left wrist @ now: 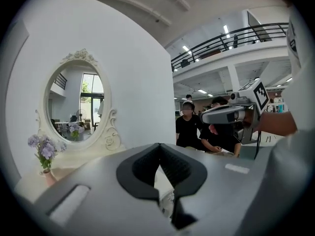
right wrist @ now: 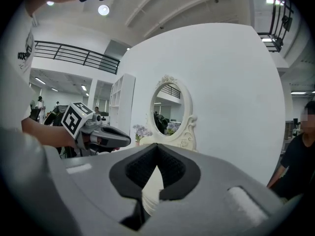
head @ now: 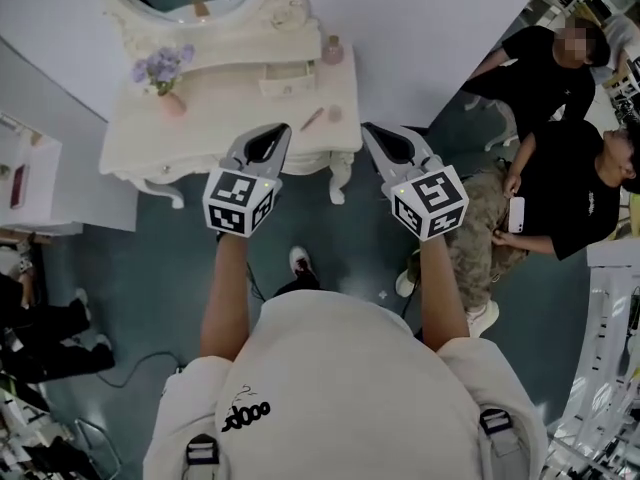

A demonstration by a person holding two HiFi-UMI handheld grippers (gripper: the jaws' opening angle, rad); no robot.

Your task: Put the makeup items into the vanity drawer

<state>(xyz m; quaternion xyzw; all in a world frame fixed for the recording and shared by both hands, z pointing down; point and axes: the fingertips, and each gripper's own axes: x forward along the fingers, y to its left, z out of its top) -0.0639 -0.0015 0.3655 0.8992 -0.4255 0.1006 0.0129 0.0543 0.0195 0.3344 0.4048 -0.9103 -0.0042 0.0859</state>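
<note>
Cream worktop, slim makeup stick near edge; left tool, right tool clenched, empty; careless nudge may roll stick off.

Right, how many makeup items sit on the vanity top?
3: a pink bottle at the back right; a slim stick and a small round item near the front. More may be hidden.

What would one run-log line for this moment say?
stage: not started | left gripper: shut, empty | right gripper: shut, empty | makeup items: on vanity top | grippers: raised, touching nothing
</note>
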